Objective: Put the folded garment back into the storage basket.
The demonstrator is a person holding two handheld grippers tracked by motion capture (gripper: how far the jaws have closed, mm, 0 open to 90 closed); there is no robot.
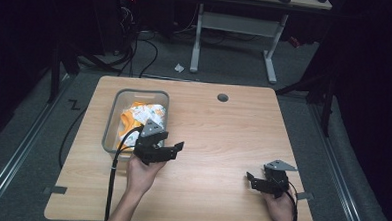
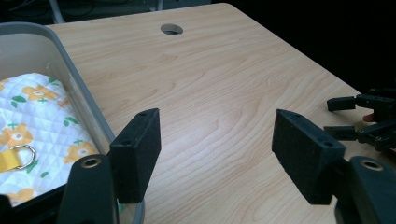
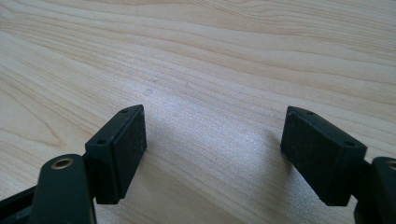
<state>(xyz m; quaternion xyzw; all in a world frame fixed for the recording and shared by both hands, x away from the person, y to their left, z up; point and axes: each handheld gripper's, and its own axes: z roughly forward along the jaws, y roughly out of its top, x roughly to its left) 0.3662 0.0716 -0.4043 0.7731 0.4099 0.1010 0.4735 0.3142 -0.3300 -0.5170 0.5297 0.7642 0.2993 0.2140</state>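
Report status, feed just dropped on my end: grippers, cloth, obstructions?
Left gripper open, empty, beside grey bin. Right gripper open over bare table. Flowered quilted cloth lies in bin. Nothing in the way.

The table [image 1: 218,136] is showing smooth, pale wood grain; the bin [image 1: 112,117] is looking like grey translucent plastic, the flowered cloth [image 2: 32,116] quilted, the jaw pads matt black.
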